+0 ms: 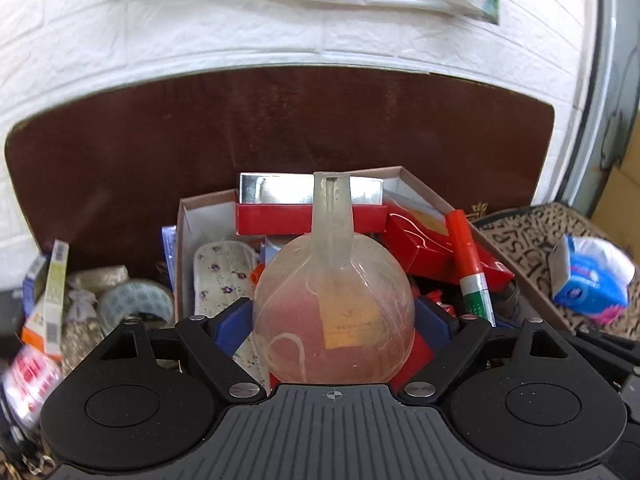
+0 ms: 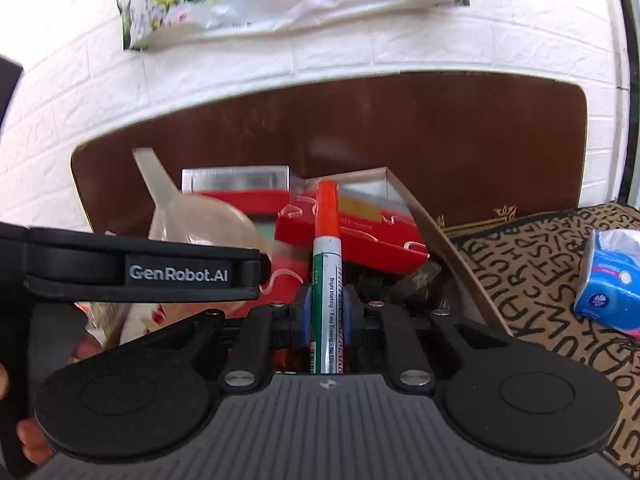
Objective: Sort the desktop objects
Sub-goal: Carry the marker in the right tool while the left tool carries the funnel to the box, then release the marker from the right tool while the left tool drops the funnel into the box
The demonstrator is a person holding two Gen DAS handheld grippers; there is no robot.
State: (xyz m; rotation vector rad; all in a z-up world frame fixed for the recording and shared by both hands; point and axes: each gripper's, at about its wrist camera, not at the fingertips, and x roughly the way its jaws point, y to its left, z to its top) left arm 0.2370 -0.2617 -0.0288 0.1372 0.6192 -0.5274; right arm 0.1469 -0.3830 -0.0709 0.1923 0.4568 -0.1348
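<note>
Jaws: left wide on translucent rounded funnel (image 1: 334, 320) | right clamping cylindrical marker (image 2: 327, 280)

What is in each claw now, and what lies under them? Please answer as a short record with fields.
left claw: closed wide on a clear plastic funnel, spout pointing away from the camera
right claw: closed on a whiteboard marker with an orange cap
below both: open cardboard box holding red boxes
on the right: blue tissue pack on a letter-patterned cloth
surface: dark brown table
</note>
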